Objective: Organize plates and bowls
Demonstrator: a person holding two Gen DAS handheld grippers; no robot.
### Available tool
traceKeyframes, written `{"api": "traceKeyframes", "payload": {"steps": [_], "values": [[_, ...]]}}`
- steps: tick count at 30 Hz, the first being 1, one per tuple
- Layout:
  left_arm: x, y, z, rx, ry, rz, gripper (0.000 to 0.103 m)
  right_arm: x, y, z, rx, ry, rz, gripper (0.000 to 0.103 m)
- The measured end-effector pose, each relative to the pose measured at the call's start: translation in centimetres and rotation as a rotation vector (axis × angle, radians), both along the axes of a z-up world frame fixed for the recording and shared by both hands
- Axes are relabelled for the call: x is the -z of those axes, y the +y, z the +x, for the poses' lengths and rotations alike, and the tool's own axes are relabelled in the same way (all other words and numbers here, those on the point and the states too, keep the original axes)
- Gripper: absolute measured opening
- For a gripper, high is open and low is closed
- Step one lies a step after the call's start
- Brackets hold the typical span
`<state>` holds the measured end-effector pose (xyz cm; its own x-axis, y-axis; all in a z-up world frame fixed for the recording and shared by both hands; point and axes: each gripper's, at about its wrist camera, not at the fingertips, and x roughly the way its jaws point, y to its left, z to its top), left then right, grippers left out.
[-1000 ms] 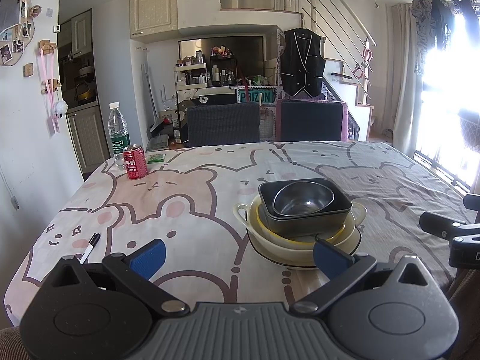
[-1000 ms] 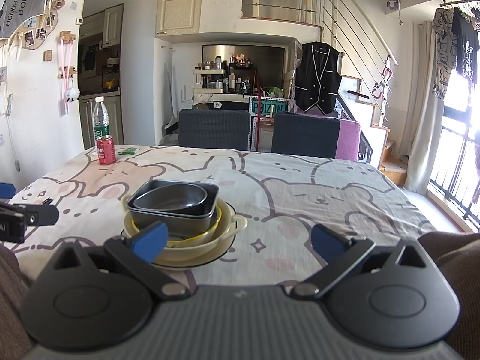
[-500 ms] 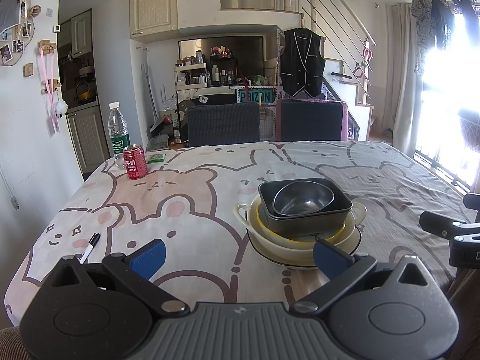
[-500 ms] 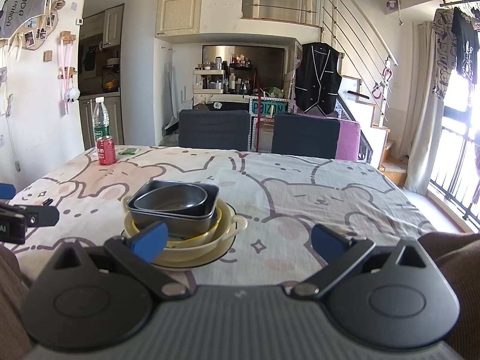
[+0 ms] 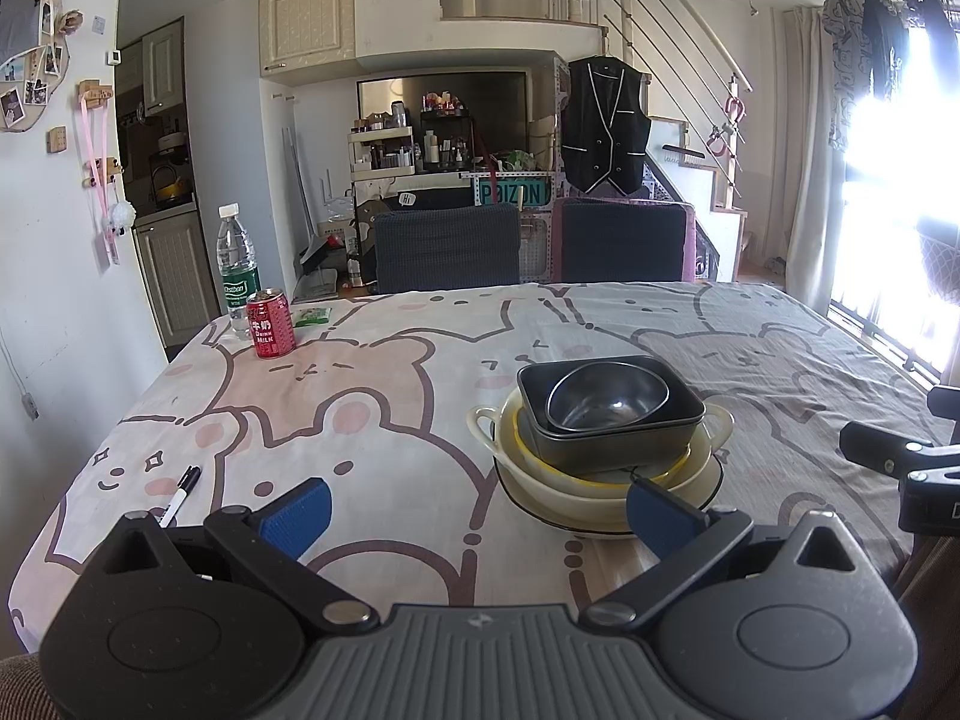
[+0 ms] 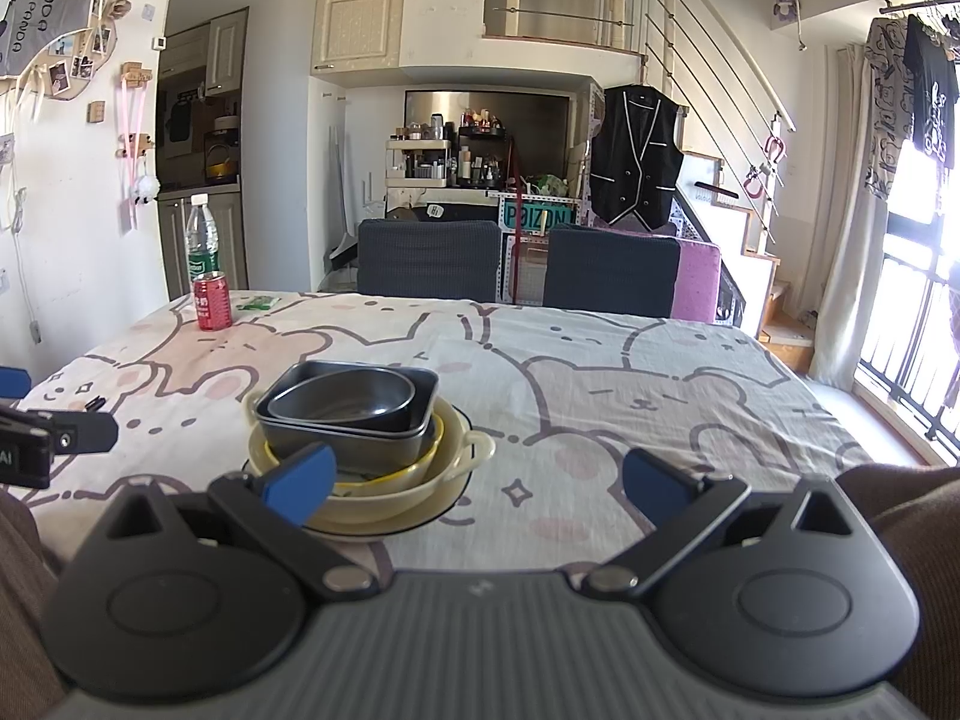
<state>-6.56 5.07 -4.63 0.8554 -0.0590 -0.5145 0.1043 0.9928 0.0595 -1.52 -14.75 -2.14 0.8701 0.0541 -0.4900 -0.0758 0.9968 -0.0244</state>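
Sunlit from a window at the right edge of the frame, the left wrist view shows a table (image 5: 420, 372) under a cloth printed with cartoon bears. Right of centre sits a nested stack: a steel bowl (image 5: 606, 395) inside a dark square dish (image 5: 612, 426), that inside a yellow bowl (image 5: 540, 456) and a cream two-handled bowl (image 5: 600, 495), all on a plate (image 5: 540, 507). The left gripper (image 5: 474, 510) fills the lower frame, fingers spread wide and holding nothing, short of the stack. A red can (image 5: 270, 324) and a water bottle (image 5: 237, 270) stand at upper left; a marker (image 5: 180, 495) lies at lower left.

From the right wrist view the same stack lies left of centre, steel bowl (image 6: 342, 399) uppermost. The right gripper (image 6: 477, 483) is also spread and empty, its left finger overlapping the cream bowl's rim in the picture; whether they touch I cannot tell.

The steel bowl is probably light, stiff and slick, so a pinch over its rim looks best. The lower pieces look like glazed ware, likely heavier and chippable; the cream bowl's side handles offer a hold.
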Motion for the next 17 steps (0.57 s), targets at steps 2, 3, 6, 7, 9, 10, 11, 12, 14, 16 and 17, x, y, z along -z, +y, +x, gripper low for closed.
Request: {"api": "traceKeyframes", "payload": {"steps": [2,3,6,7,9,10,11,12,14,16,17], "values": [[0.00,0.03,-0.01,0.000,0.000,-0.001,0.103,0.01,-0.01,0.00,0.000,0.000,0.000,0.103],[0.00,0.01,0.00,0.000,-0.001,0.000,0.103,0.01,-0.02,0.00,0.000,0.000,0.000,0.103],[0.01,0.00,0.01,-0.001,-0.001,0.002,0.103,0.02,-0.02,0.02,0.000,0.000,0.000,0.103],[0.01,0.02,0.01,-0.002,-0.001,0.004,0.103,0.01,-0.02,0.05,-0.001,0.000,0.000,0.103],[0.01,0.03,-0.05,-0.003,-0.001,0.004,0.103,0.02,-0.04,0.02,0.000,-0.001,0.000,0.103],[0.01,0.03,-0.06,-0.003,-0.001,0.004,0.103,0.04,-0.05,0.01,-0.001,0.000,0.001,0.103],[0.02,0.04,-0.05,-0.006,-0.001,0.006,0.103,0.04,-0.06,0.01,-0.001,-0.001,0.001,0.103],[0.04,0.06,-0.07,-0.009,-0.002,0.008,0.103,0.04,-0.08,0.00,-0.001,-0.001,0.001,0.103],[0.07,0.13,-0.09,-0.012,-0.001,0.009,0.103,-0.12,-0.02,0.01,0.003,-0.005,0.004,0.103],[0.07,0.13,-0.09,-0.014,-0.002,0.011,0.103,-0.19,0.05,0.05,0.004,-0.005,0.006,0.103],[0.10,0.16,-0.06,-0.014,-0.001,0.011,0.103,-0.19,0.05,0.04,0.003,-0.006,0.006,0.103]]}}
